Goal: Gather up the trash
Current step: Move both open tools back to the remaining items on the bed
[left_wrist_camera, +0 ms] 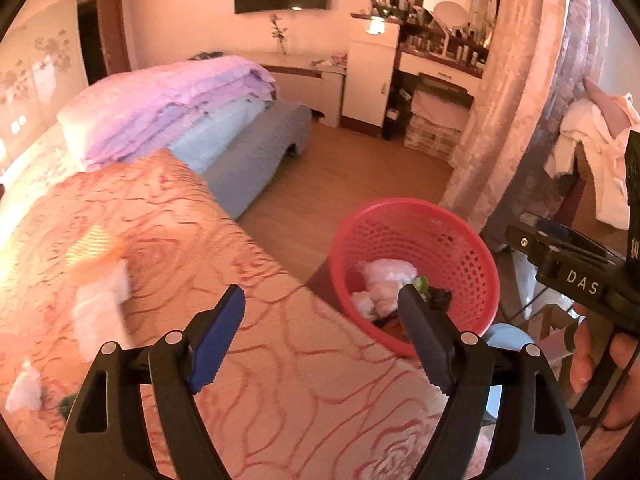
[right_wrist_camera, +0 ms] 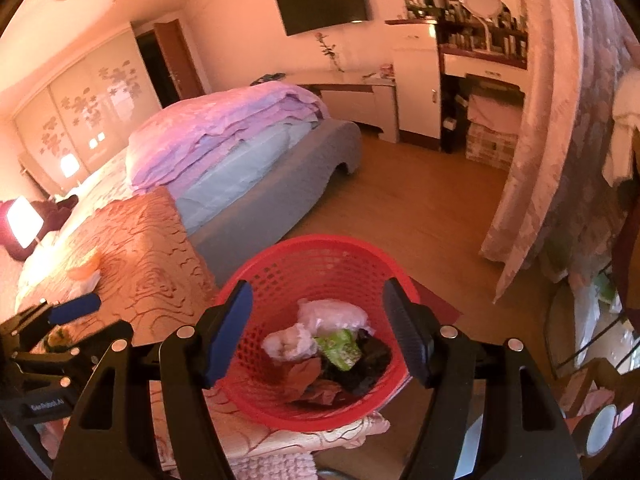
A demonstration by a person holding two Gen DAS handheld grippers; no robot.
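A red mesh basket [left_wrist_camera: 452, 240] [right_wrist_camera: 280, 272] stands beside the bed and holds crumpled white tissue [right_wrist_camera: 288, 342], a clear plastic bag [right_wrist_camera: 332, 314], a green wrapper [right_wrist_camera: 340, 346] and dark and brown scraps. My left gripper [left_wrist_camera: 322, 302] is open and empty over the orange patterned bedspread [left_wrist_camera: 180, 240]. White paper trash [left_wrist_camera: 100, 300] and an orange piece [left_wrist_camera: 104, 258] lie on the bedspread left of it; another white scrap [left_wrist_camera: 26, 392] lies at the far left. My right gripper [right_wrist_camera: 318, 296] is open and empty above the basket.
Folded purple and blue quilts [right_wrist_camera: 224, 136] lie on the bed. The wooden floor [right_wrist_camera: 420, 208] lies beyond the basket. A patterned curtain [right_wrist_camera: 560, 140] hangs at the right. A dresser with bottles and a mirror [right_wrist_camera: 480, 40] stands at the back. The left gripper shows in the right wrist view [right_wrist_camera: 76, 308].
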